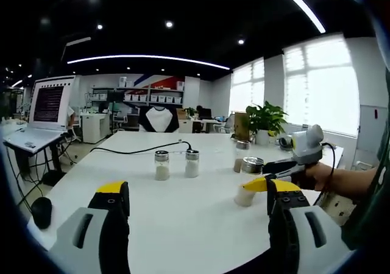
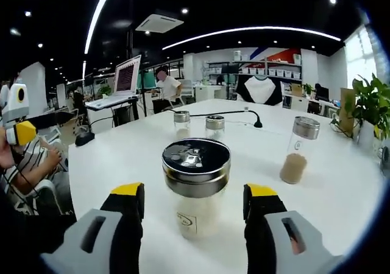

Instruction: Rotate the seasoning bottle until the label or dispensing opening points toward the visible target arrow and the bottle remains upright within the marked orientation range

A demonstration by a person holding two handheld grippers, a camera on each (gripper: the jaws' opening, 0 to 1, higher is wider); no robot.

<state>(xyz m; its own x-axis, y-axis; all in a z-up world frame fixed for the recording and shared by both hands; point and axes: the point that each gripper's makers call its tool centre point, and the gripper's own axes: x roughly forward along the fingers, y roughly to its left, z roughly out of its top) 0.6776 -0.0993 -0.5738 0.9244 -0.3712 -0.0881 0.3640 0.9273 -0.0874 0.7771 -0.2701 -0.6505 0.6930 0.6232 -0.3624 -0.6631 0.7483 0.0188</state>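
The seasoning bottle [image 2: 195, 186] stands upright on the white tabletop [image 2: 341, 182] between the right tongs [image 2: 195, 201], jaws spread, not touching. The left tongs [image 1: 195, 195] hover open over bare tabletop. Three other shakers [image 2: 181, 125] stand farther back in an open-plan office with shelving [image 1: 149, 97].

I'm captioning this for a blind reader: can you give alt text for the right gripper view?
An open gripper straddles a shaker bottle standing upright on a white table, jaws not touching it. Behind stand three more bottles: two small, one taller on the right.
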